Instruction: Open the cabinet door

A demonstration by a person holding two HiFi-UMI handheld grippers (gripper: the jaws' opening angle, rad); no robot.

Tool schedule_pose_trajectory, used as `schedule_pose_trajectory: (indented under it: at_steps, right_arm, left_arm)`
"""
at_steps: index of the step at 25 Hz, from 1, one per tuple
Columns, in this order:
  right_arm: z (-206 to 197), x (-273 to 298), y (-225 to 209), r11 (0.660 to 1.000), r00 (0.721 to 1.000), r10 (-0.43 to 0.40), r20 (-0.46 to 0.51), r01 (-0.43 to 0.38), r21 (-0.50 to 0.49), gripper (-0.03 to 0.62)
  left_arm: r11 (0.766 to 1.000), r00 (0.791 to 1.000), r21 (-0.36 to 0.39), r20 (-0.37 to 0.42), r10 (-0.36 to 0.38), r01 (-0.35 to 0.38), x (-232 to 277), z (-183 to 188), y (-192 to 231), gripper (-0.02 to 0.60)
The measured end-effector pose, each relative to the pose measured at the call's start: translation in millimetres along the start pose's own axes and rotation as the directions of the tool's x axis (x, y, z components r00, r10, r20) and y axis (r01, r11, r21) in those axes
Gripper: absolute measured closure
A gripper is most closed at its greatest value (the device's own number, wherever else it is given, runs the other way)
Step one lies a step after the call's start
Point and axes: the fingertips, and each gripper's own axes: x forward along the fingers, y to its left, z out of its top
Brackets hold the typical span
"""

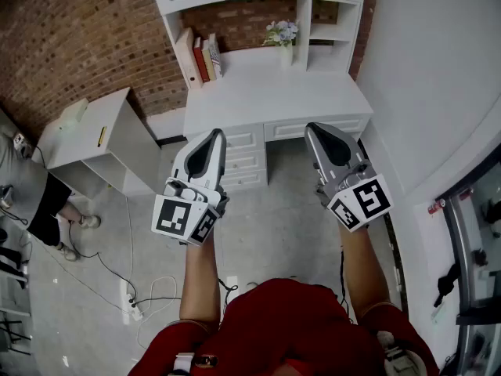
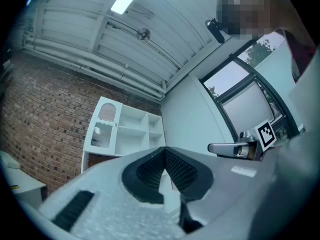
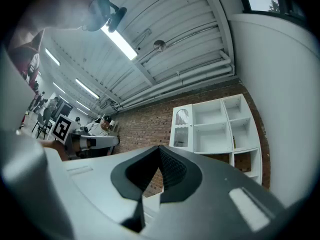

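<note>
left gripper (image 1: 216,133): grey two-jaw tool with a black-and-white marker cube. the person's left hand holds it out over the pale grey floor (image 1: 266,233), nose toward the desk and tipped slightly upward.
left pads (image 2: 150,170): black and ribbed, pressed together at the tip with nothing between them.
right gripper (image 1: 312,127): a matching grey tool with its own marker cube, level with the left one and well apart from it, aimed the same way.
right pads (image 3: 173,170): also black and ribbed, closed against each other and holding nothing.
white cabinet door with an arched slatted panel (image 3: 182,129): covers the top-left compartment of the white open shelf unit (image 3: 216,125) and looks flush with its frame. it is ahead of and above both grippers, and neither touches it.
white desk with front drawers (image 1: 274,92): carries the shelf unit and stands against the red brick wall (image 1: 78,30).
on the desk: a leaning row of upright books (image 1: 202,57) at the left, and a small vase of pale flowers (image 1: 283,41) near the middle.
low white side cabinet (image 1: 94,135): stands on the floor left of the desk.
white power strip with trailing cables (image 1: 131,300): lies on the floor near the person's left arm.
second person (image 1: 48,202): at the left edge, only partly in frame.
</note>
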Motion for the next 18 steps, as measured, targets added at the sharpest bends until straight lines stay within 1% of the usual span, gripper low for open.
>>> schedule_pose_trajectory:
  at_steps: [6, 12, 18]
  right_arm:
    - [-1, 5, 4, 1.0, 1.0, -0.004, 0.0, 0.004, -0.003, 0.582]
    - [-1, 13, 9, 1.0, 1.0, 0.004, 0.012, -0.004, 0.016, 0.582]
    - [-3, 27, 20, 1.0, 1.0, 0.002, 0.019, -0.002, 0.01, 0.582]
  left_arm:
    - [1.0, 1.0, 0.0, 0.002, -0.008, 0.008, -1, 0, 5, 0.581]
    - [1.0, 1.0, -0.006, 0.003, -0.017, 0.017, -1, -1, 13, 0.581]
    - [1.0, 1.0, -0.006, 0.011, -0.018, 0.018, -10, 0, 30, 0.581]
